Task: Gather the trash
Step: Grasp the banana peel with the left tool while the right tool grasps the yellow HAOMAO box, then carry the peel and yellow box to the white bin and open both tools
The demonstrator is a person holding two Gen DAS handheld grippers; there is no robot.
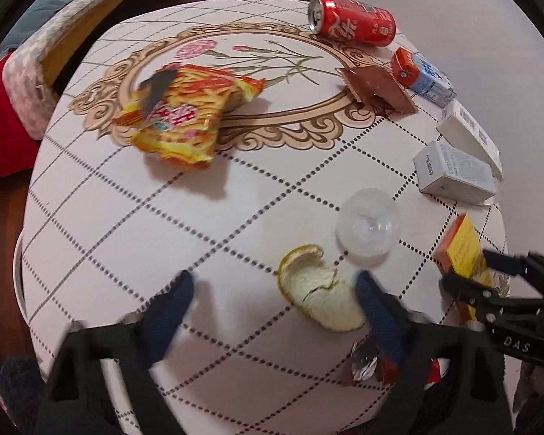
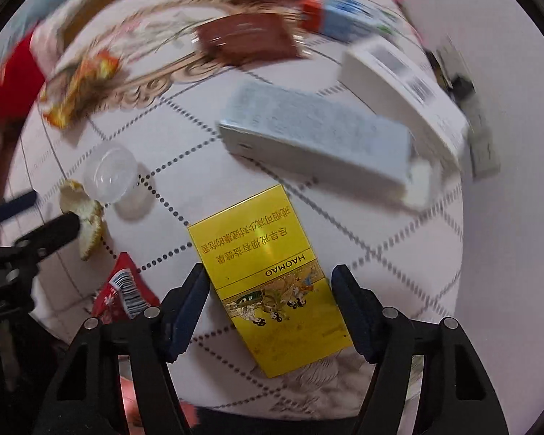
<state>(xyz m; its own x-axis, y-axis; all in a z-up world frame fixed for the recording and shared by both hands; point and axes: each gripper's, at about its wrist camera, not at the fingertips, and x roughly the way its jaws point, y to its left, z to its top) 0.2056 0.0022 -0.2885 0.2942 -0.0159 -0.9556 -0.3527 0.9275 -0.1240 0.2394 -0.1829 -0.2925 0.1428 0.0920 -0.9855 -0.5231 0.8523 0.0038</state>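
With jaws spread wide, the right gripper (image 2: 270,301) straddles the yellow cigarette pack (image 2: 272,282) at the table's (image 1: 235,195) near right edge, while the left gripper (image 1: 275,290), likewise released, hovers beside the orange peel (image 1: 317,290) near the clear cup (image 1: 368,230).

Left gripper (image 1: 275,290): black plastic frame with triangular cut-outs, dark blue finger pads (image 1: 375,308). Right gripper (image 2: 270,286): identical black frame, dark blue pads (image 2: 190,301), round silver fasteners at the joints. White "DAS" lettering visible on the right unit's body in the left wrist view.
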